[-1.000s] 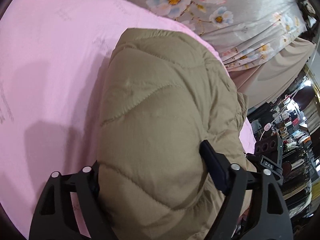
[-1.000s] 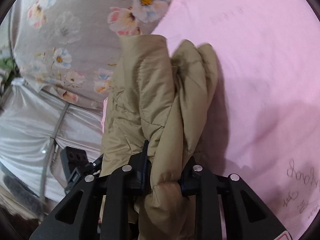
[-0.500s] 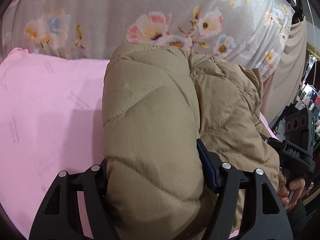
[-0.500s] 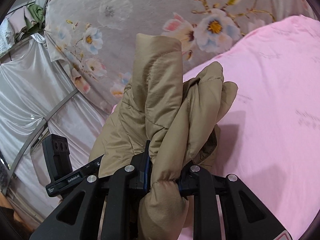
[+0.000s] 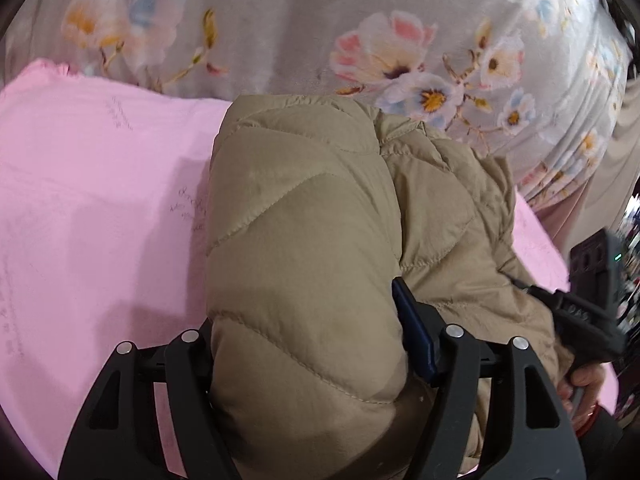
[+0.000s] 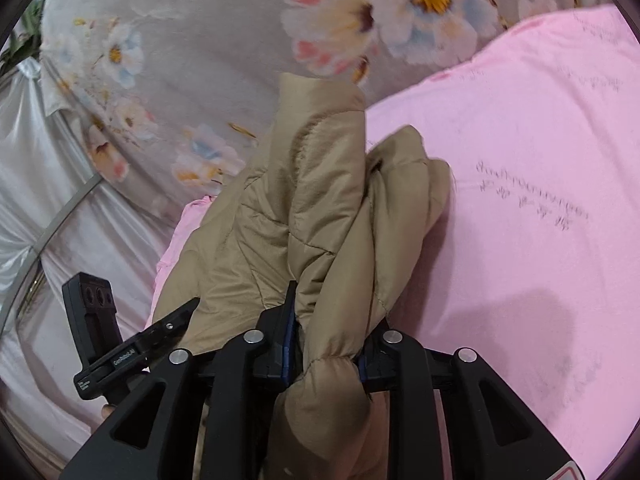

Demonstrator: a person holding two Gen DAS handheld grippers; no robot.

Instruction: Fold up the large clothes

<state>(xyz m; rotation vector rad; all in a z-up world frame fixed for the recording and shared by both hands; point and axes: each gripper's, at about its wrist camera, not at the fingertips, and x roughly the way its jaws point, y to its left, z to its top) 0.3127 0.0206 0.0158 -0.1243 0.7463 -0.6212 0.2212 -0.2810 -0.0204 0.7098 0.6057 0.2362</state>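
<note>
A tan quilted puffer jacket (image 5: 312, 248) is bunched up and held above a pink sheet (image 5: 88, 184). My left gripper (image 5: 308, 344) is shut on a thick puffy fold of it, with the jaws wide apart around the padding. My right gripper (image 6: 324, 352) is shut on a narrower gathered fold of the same jacket (image 6: 312, 208). The right gripper's body shows at the right in the left wrist view (image 5: 592, 304), and the left gripper's body shows at the lower left in the right wrist view (image 6: 108, 340). The rest of the jacket hangs between the two grippers.
The pink sheet (image 6: 540, 200) covers the work surface. A grey floral curtain (image 5: 320, 28) hangs behind it. Silvery drapes with a metal rail (image 6: 48, 208) stand to the left in the right wrist view. Cluttered shelves show at the far right edge of the left wrist view.
Both grippers have tilted up with the jacket, so more floral curtain and less pink sheet fill the views. Both grips on the jacket are unchanged.
</note>
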